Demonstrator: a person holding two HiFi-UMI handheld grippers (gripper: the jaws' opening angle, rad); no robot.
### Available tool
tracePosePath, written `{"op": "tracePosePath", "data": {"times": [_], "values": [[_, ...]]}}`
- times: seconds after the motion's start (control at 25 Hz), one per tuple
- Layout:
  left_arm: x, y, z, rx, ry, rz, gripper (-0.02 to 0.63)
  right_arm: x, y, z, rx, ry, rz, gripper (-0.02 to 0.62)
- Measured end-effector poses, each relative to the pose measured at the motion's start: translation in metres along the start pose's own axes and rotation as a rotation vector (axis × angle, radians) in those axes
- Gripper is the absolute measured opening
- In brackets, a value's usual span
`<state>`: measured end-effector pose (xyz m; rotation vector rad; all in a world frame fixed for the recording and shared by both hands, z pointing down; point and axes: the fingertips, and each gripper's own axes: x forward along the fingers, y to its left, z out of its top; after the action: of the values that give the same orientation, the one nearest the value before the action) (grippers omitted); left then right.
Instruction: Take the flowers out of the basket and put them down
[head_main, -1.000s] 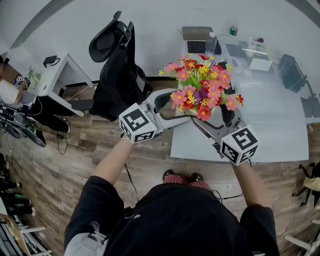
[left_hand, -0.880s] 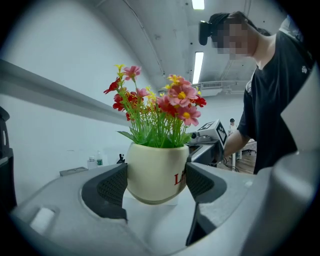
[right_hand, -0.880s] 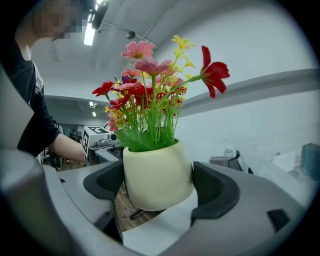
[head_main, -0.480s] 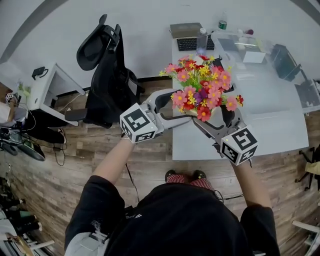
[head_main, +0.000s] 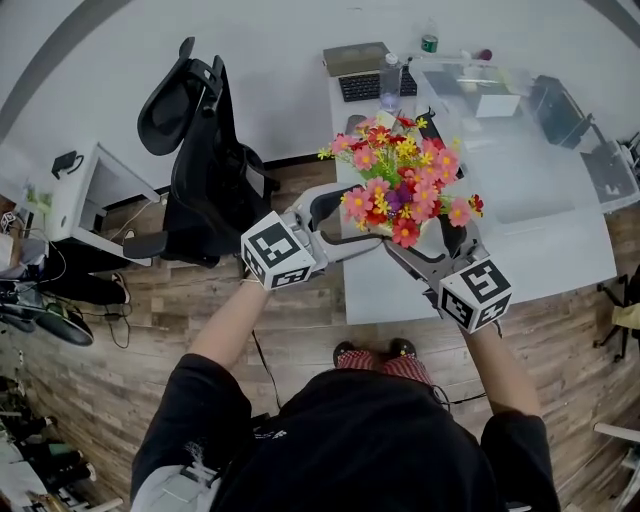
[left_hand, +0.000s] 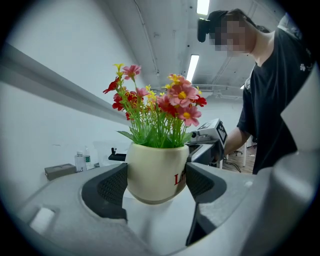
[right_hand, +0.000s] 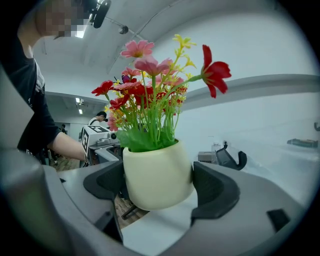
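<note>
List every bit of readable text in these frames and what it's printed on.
"L": red print on the cream pot; the rest sits behind a jaw.
Marker cubes: square patterns only, no words.
Bottle label: too small to read.

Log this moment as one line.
left hand-held gripper: shut on flower pot | right hand-held gripper: shut on flower pot | flower pot: held above white table, near its edge

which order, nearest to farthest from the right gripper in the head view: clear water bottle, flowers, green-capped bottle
1. flowers, their pot held between the fingers of the right gripper
2. clear water bottle, ahead on the table
3. green-capped bottle, at the table's far end
</note>
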<state>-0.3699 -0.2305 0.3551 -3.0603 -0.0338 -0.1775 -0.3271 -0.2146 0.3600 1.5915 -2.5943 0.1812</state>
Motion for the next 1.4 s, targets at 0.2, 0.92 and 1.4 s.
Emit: {"op": "tracePosePath", "data": {"times": [0.2, 0.92, 1.4], "values": [[0.006, 0.001, -0.006, -0.008, 0.004, -0.023, 0.371, 0.0, -0.005, -0.007, 0.011, 0.014, -0.021, 0.443], [0.012, 0.019, -0.031, -0.025, 0.03, -0.071, 0.37, 0.017, -0.016, -0.027, 0.029, 0.049, -0.065, 0.443], [0.014, 0.027, -0.045, -0.011, 0.052, -0.104, 0.37, 0.026, -0.02, -0.04, 0.033, 0.066, -0.096, 0.443]]}}
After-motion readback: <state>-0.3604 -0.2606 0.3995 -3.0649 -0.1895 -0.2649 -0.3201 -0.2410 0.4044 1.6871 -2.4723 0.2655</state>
